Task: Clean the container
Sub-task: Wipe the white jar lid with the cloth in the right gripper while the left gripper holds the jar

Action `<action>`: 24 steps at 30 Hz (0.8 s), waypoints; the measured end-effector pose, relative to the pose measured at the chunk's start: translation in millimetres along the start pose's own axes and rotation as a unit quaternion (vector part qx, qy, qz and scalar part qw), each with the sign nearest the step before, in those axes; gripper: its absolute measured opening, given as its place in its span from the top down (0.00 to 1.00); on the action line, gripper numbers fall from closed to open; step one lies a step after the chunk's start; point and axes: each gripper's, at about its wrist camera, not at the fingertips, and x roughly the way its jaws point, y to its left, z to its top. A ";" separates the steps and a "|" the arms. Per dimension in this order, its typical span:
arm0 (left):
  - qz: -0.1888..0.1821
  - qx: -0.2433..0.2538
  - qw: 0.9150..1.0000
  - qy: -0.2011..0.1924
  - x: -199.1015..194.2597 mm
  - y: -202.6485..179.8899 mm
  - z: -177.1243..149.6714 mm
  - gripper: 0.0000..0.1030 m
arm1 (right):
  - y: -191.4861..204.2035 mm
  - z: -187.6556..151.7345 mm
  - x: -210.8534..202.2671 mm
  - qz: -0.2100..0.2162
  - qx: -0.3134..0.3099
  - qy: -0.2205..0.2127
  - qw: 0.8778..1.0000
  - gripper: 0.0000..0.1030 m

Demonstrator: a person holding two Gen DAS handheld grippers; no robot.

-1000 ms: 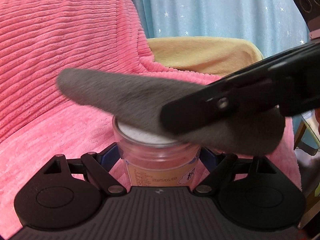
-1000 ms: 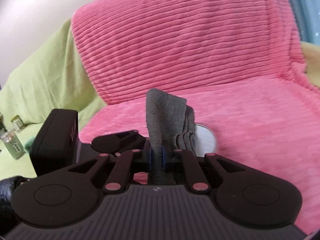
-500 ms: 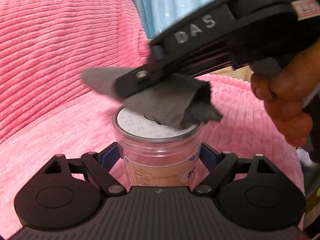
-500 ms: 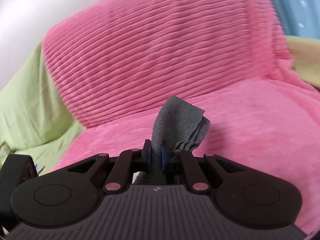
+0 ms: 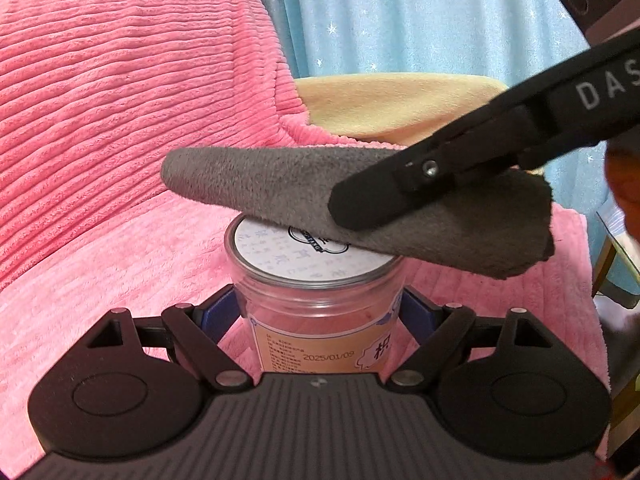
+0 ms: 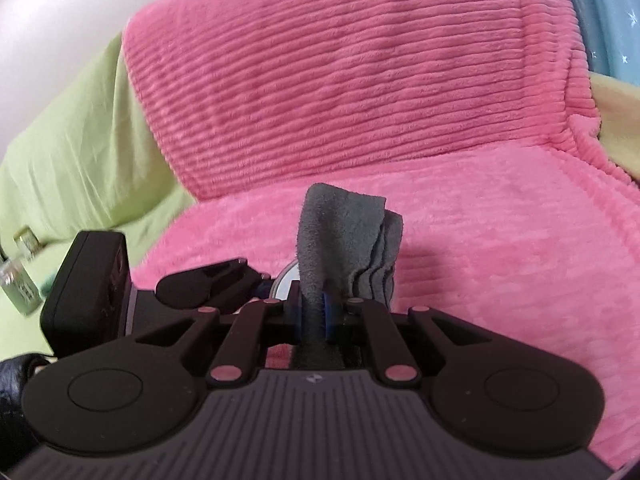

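Up close, the left wrist view shows the clear round plastic container upright between the jaws of the left gripper, whose blue pads press on its two sides. Its flat white lid carries pale blue print and a dark round emblem. Pink shows through the see-through wall. A tan paper label wraps the lower part, with small dark text, a date and a white cloud shape.

Across the lid lies the folded grey microfibre cloth, its underside touching the far half of the lid top. The right gripper comes in from the upper right, black, with white letters on its side, jaws clamped on the cloth. A bit of a hand shows at the right edge, blurred.

Only this view gives the label, the lid print and the pale blue star-dotted curtain behind.

From the right wrist view, the cloth stands up between closed blue pads, its folded layers fanned to the right. The container is almost hidden; just a sliver of white lid peeks left of the cloth. The left gripper is seen side-on, with a black camera block.

Only this view gives the lime-green cover and a small glass bottle at the far left.

Both views show the pink ribbed plush blanket beneath and behind.
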 end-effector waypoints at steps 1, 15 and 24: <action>0.000 0.000 1.000 0.000 -0.1 0.7 0.3 0.17 | 0.9 -0.2 -2.0 -0.003 -0.002 0.004 1.000 0.93; 0.013 0.002 1.000 0.004 4.4 0.0 0.7 0.17 | -16.9 0.1 17.5 0.003 0.065 -0.057 0.996 0.92; 0.009 0.009 1.000 0.005 5.4 -1.4 0.6 0.17 | -14.0 -6.4 -3.4 0.022 0.047 -0.027 0.998 0.94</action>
